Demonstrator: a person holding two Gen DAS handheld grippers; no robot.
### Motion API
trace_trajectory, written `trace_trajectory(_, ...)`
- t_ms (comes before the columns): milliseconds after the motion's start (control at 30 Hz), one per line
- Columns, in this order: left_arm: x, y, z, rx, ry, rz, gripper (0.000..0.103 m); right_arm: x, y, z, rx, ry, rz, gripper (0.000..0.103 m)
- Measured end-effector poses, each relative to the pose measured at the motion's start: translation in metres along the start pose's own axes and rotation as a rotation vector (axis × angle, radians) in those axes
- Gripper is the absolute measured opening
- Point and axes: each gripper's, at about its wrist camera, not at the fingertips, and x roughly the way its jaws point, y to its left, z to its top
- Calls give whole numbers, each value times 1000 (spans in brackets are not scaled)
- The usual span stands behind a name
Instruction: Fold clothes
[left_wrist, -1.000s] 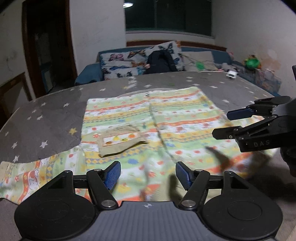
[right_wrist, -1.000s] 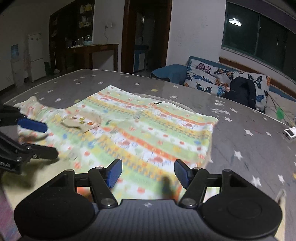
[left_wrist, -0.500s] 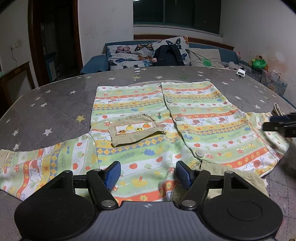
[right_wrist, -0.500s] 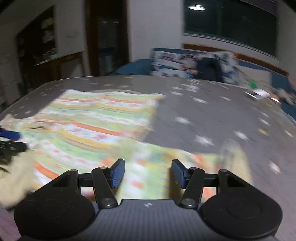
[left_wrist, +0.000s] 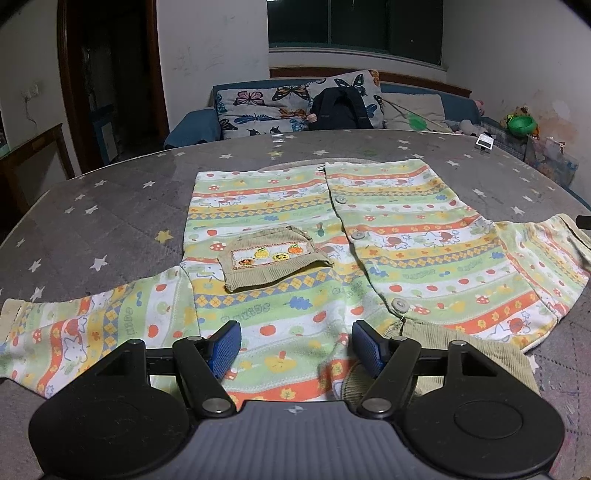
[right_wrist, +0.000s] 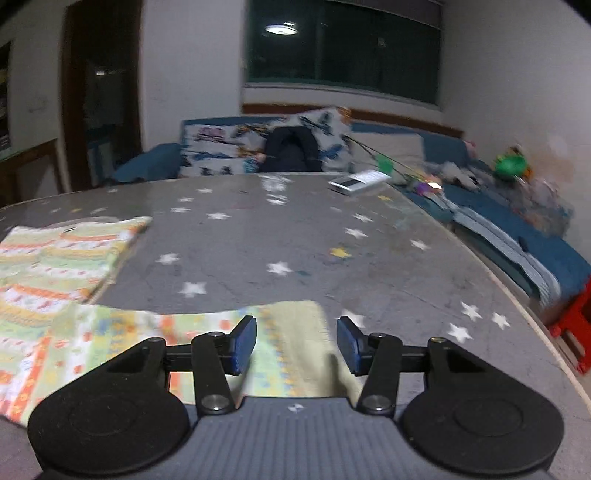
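The striped cardigan (left_wrist: 295, 266) lies spread flat on the starred bench (left_wrist: 122, 206). Left gripper (left_wrist: 295, 341) and right gripper (right_wrist: 295, 341) hover over it, jaws wide apart, holding nothing.

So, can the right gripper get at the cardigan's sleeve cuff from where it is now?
Probably yes. The right gripper is open, and the sleeve cuff lies flat on the table right between and ahead of its fingers, with nothing lying over it.
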Motion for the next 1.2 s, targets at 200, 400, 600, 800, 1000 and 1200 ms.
trace_trajectory(200,-7,0,0,-11,-20,31,71,3,18,-2,-30,9,41,56)
trace_trajectory(400,-6,5,-3,-38,-54,83,84,7,37,-4,-60,18,82,63)
trace_trajectory(600,2,9,-9,-63,-47,105,95,10,47,-5,-68,29,112,78)
trace_trajectory(800,6,16,-12,-102,-49,110,103,13,49,-6,-67,39,123,89)
trace_trajectory(1000,6,17,-13,-111,-51,103,103,16,47,-7,-65,52,125,99)
trace_trajectory(1200,5,17,-14,-113,-53,101,103,17,48,-7,-65,59,125,103)
